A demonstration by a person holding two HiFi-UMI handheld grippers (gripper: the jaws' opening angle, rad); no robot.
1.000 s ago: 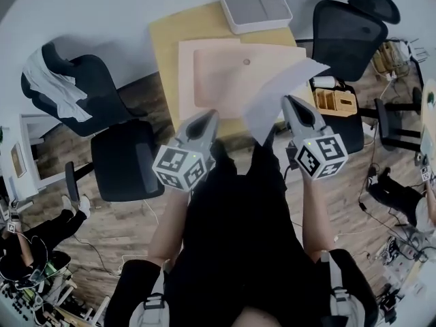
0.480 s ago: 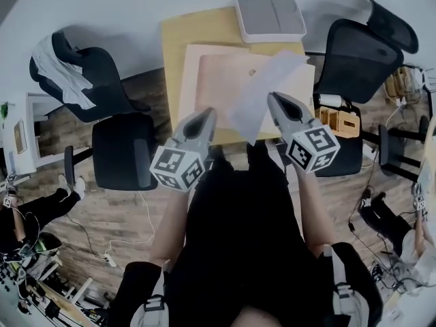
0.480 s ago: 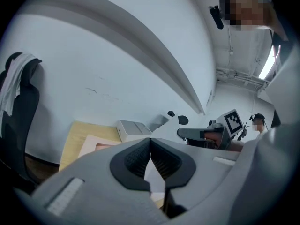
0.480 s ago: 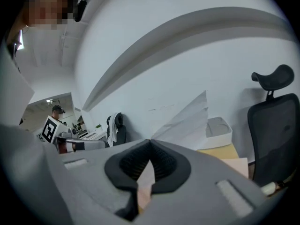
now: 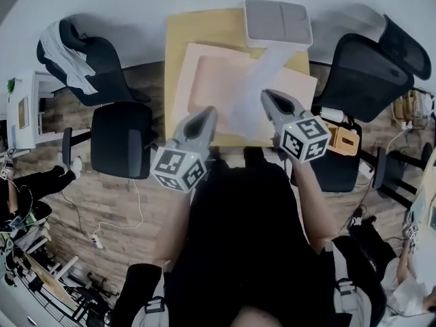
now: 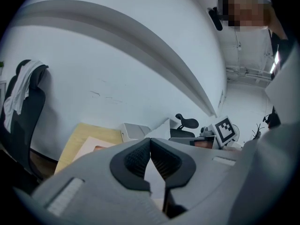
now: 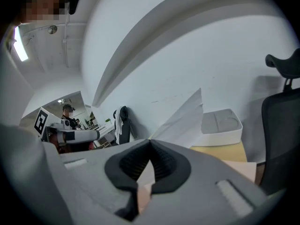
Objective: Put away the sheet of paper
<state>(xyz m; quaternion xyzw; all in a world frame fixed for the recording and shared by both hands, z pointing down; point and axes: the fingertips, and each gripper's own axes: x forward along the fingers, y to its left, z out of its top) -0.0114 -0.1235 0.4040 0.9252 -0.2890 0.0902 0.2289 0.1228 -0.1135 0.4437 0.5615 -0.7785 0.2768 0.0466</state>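
Paper, thin, white and faintly curled, is clearest in the head view. The sheet of paper (image 5: 253,90) is held up over the worktop (image 5: 178,39), and the right tongs (image 5: 267,95) are closed on its near end. It slants across a smooth pink mat (image 5: 204,80) lying on the pale wooden top. Its far end points toward a shallow, round-cornered tray (image 5: 277,22) with a white rim and two grey compartments. The left tongs (image 5: 208,113) are closed on nothing, beside the sheet's near edge.

In the left gripper view, the ribbed black pads (image 6: 136,156) meet at their tips with nothing between them.

In the right gripper view, the same kind of textured pads are pinched together on the sheet. It rises from them as a flat, pointed white wedge in front of the tray.
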